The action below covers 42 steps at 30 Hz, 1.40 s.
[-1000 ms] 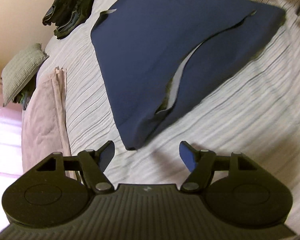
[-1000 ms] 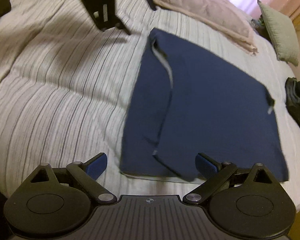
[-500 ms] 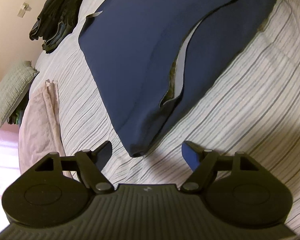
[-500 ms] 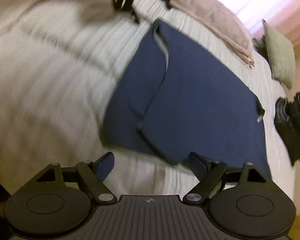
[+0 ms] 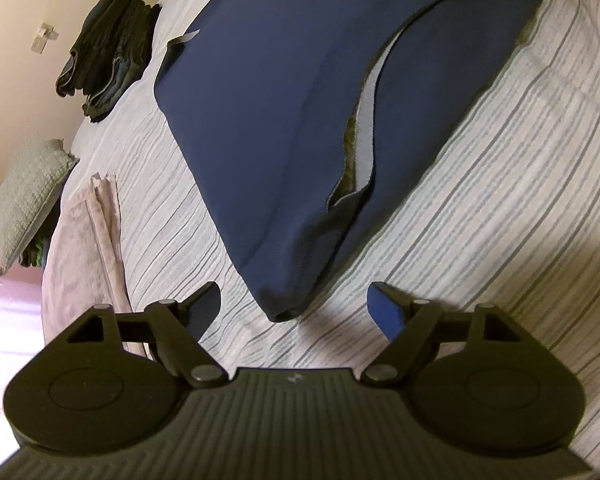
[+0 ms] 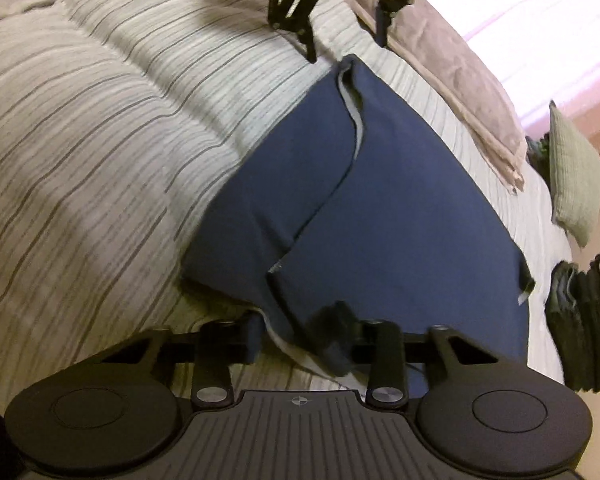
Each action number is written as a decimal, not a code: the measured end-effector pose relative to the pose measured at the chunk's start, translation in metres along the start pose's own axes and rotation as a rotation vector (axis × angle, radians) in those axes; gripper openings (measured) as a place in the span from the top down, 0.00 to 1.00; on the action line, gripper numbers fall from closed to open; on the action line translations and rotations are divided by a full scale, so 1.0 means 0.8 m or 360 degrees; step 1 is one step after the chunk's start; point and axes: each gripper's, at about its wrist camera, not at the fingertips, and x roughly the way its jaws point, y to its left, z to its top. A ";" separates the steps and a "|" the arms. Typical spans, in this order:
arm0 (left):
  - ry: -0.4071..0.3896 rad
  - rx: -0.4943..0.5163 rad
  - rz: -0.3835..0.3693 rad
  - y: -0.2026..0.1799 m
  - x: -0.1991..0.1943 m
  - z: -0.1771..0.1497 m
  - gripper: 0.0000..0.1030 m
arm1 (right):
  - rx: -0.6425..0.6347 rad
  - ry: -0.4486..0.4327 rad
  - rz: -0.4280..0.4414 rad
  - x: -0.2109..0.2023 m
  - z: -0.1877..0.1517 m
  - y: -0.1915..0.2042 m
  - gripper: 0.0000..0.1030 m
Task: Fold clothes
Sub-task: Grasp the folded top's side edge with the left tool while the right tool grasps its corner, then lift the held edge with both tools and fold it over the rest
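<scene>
A navy garment (image 5: 284, 92) lies folded flat on the striped bedspread (image 5: 500, 208). A pale lining shows along a slit in it. My left gripper (image 5: 294, 308) is open, and one pointed corner of the garment lies just between its fingertips, untouched. In the right wrist view the same navy garment (image 6: 400, 208) fills the middle. My right gripper (image 6: 294, 338) has its fingers drawn in close on the garment's near corner, with folded cloth between them. The right finger is blurred. The left gripper (image 6: 346, 46) hangs open over the far corner.
A stack of dark folded clothes (image 5: 108, 48) (image 6: 584, 320) sits near the wall. A grey-green pillow (image 5: 28, 200) (image 6: 572, 192) and a pink quilted cover (image 5: 84, 260) (image 6: 452, 80) lie along the window side. Bare bedspread (image 6: 100, 140) spreads to the left.
My right gripper dropped to the garment's near corner and its fingers closed in on the cloth. My left gripper moved closer to the far corner and stayed open.
</scene>
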 end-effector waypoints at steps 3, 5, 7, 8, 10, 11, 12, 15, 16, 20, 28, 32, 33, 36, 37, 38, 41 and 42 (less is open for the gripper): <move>-0.0013 0.0052 0.0002 0.003 0.006 0.002 0.26 | 0.0038 -0.0011 0.0009 -0.005 0.003 -0.005 0.87; -0.0023 0.0095 0.0007 0.004 0.011 0.004 0.29 | 0.0064 -0.0014 0.0025 -0.009 0.006 -0.008 0.97; -0.0029 0.0142 0.0001 0.006 0.015 0.005 0.36 | 0.0101 -0.0015 0.0044 -0.013 0.009 -0.015 0.97; -0.0031 0.0167 -0.0006 0.006 0.016 0.005 0.41 | 0.0121 -0.0016 0.0053 -0.015 0.011 -0.019 0.97; -0.0033 0.0217 -0.0019 0.007 0.019 0.006 0.47 | 0.0147 -0.0024 0.0054 -0.022 0.013 -0.027 0.97; -0.0036 0.0242 -0.0026 0.007 0.020 0.007 0.52 | 0.0163 -0.0028 0.0052 -0.026 0.014 -0.031 0.97; -0.0041 0.0270 -0.0034 0.006 0.021 0.008 0.57 | 0.0178 -0.0032 0.0050 -0.030 0.014 -0.036 0.97; -0.0040 0.0340 -0.0068 0.003 0.025 0.009 0.72 | 0.0246 -0.0030 0.0049 -0.040 0.016 -0.049 0.97; -0.0043 0.0345 -0.0078 0.002 0.026 0.009 0.75 | 0.0269 -0.0029 0.0050 -0.042 0.017 -0.053 0.97; -0.0047 0.0284 -0.0087 0.003 0.025 0.007 0.88 | 0.0293 -0.0030 0.0057 -0.047 0.018 -0.061 0.98; -0.0050 0.0245 -0.0006 -0.019 0.022 0.005 0.62 | 0.0318 -0.0027 0.0076 -0.051 0.018 -0.068 0.98; -0.0059 0.0251 0.0021 -0.026 0.030 0.008 0.62 | 0.0346 -0.0013 0.0077 -0.047 0.019 -0.065 0.98; -0.0062 0.0256 0.0023 -0.026 0.032 0.009 0.64 | 0.0355 -0.0009 0.0075 -0.047 0.019 -0.065 0.98; -0.0055 0.0247 -0.0002 -0.019 0.035 0.014 0.83 | 0.0372 -0.0002 0.0076 -0.049 0.022 -0.068 0.98; -0.0053 0.0240 -0.0010 -0.013 0.032 0.016 0.85 | 0.0373 -0.0003 0.0077 -0.051 0.022 -0.070 0.98; -0.0053 0.0230 -0.0019 -0.007 0.028 0.017 0.88 | 0.0380 -0.0007 0.0075 -0.054 0.024 -0.074 0.98; -0.0062 0.0213 -0.0032 0.016 0.010 0.022 0.93 | 0.0412 -0.0022 0.0058 -0.066 0.027 -0.087 0.98; -0.0063 0.0213 -0.0041 0.025 0.004 0.026 0.93 | 0.0429 -0.0030 0.0045 -0.072 0.028 -0.094 0.98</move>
